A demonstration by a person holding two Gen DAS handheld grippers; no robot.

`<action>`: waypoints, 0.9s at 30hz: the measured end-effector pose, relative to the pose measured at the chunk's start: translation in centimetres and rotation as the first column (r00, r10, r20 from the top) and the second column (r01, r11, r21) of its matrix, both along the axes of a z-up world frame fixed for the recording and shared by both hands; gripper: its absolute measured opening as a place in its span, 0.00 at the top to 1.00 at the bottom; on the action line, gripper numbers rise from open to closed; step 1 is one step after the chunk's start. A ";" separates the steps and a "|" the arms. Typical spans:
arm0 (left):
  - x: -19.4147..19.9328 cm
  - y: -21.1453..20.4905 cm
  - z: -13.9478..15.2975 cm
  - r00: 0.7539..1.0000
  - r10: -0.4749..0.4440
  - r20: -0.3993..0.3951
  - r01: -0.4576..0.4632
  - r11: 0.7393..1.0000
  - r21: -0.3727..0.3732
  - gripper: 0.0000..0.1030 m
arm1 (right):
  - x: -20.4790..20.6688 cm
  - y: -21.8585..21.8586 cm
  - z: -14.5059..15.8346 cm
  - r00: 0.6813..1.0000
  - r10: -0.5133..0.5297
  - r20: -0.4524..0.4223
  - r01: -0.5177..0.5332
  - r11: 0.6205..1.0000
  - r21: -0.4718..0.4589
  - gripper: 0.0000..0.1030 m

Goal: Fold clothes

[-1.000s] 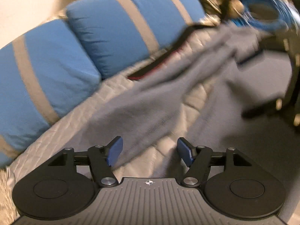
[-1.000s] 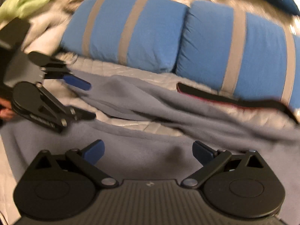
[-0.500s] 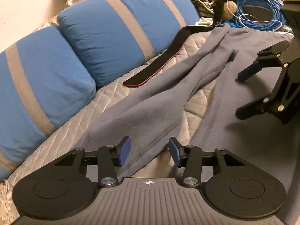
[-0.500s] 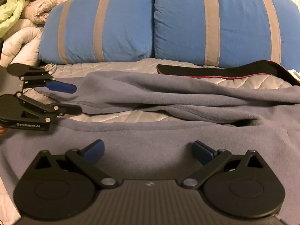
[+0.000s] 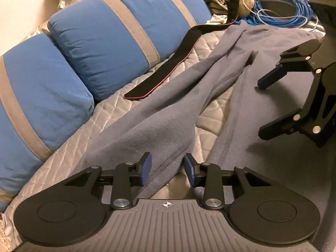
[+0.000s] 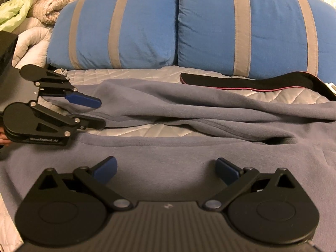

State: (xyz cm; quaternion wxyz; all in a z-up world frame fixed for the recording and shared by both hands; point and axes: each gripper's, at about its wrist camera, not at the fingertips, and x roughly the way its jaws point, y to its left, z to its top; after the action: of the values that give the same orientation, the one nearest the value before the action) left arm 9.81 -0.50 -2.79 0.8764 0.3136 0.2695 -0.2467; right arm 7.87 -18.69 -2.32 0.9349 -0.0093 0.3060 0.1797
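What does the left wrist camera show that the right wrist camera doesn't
Only the left wrist view shows the coiled blue cable and the clutter beyond the bed. Only the right wrist view shows the green and beige bedding piled at upper left. Both show the grey garment, the blue striped pillows, the black strap, and both tongs: the left tongs closing around a sleeve end, the right tongs open.

The left gripper (image 5: 167,169) is angled downward, and its jaws are closing around a sleeve cuff that lies between the blue pads (image 5: 146,167); contact by the pads is not yet seen. The right gripper (image 6: 166,169) is also tilted downward and is held with its jaws spread wide, nothing being gripped between them. A sliver of a hand (image 6: 3,139) is glimpsed behind the left gripper.
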 end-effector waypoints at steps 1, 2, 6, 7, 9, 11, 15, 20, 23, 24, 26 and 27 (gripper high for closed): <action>0.0 -0.2 -0.1 1.000 -0.002 0.003 0.002 1.000 0.002 0.72 | 0.0 0.0 0.0 1.000 0.001 0.001 -0.001 1.000 -0.002 0.00; 0.0 -0.3 -0.2 1.000 -0.004 0.008 0.004 1.000 0.005 0.73 | 0.0 0.1 0.0 1.000 0.002 0.002 -0.002 1.000 -0.004 0.00; -0.3 -0.7 -0.4 0.999 -0.008 0.046 0.007 1.000 0.022 0.87 | -0.2 0.2 0.0 1.000 0.004 0.006 -0.004 1.000 -0.008 0.00; -0.5 -0.8 -0.3 0.998 -0.009 0.063 0.007 1.000 0.027 0.91 | -0.2 0.2 -0.1 1.000 0.005 0.005 -0.005 1.000 -0.008 0.00; -0.8 -0.9 0.1 0.996 -0.015 0.087 0.012 0.999 0.034 0.93 | -0.2 0.2 -0.1 1.000 0.006 0.004 -0.006 1.000 -0.007 0.00; -1.0 -0.8 0.7 0.994 -0.011 0.108 0.009 1.000 0.019 0.94 | -0.2 0.2 -0.1 1.000 0.009 0.004 -0.009 1.000 -0.005 0.00; -0.8 -0.4 1.8 0.991 0.025 0.129 -0.021 0.999 -0.035 0.94 | -0.3 0.2 0.0 1.000 0.025 0.011 -0.025 1.000 0.001 0.00; -0.8 -0.4 2.6 0.984 0.063 0.168 -0.053 0.997 -0.064 0.94 | -0.5 0.1 0.8 0.998 0.019 0.065 -0.020 1.000 0.017 0.00; -0.9 -0.3 3.0 0.979 0.084 0.183 -0.069 0.994 -0.085 0.94 | 0.2 0.2 1.7 0.994 0.010 0.111 -0.011 1.000 0.008 0.00; -0.9 -0.3 3.2 0.978 0.090 0.188 -0.073 0.993 -0.092 0.94 | 0.7 0.3 1.9 0.993 0.010 0.122 -0.010 1.000 -0.006 0.00; -1.0 -0.3 3.4 0.975 0.099 0.201 -0.081 0.992 -0.100 0.94 | 1.8 0.6 2.4 0.990 0.011 0.142 -0.007 0.999 -0.034 0.02; -1.0 -0.3 3.5 0.974 0.101 0.204 -0.081 0.991 -0.104 0.94 | 2.4 0.8 2.6 0.988 0.012 0.153 -0.005 0.999 -0.048 0.03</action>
State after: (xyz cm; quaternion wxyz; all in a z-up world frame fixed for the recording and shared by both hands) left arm 8.81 -0.80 0.70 0.9241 0.2832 0.1782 -0.1846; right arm 10.26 -17.94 0.27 0.9543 -0.0468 0.2376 0.1750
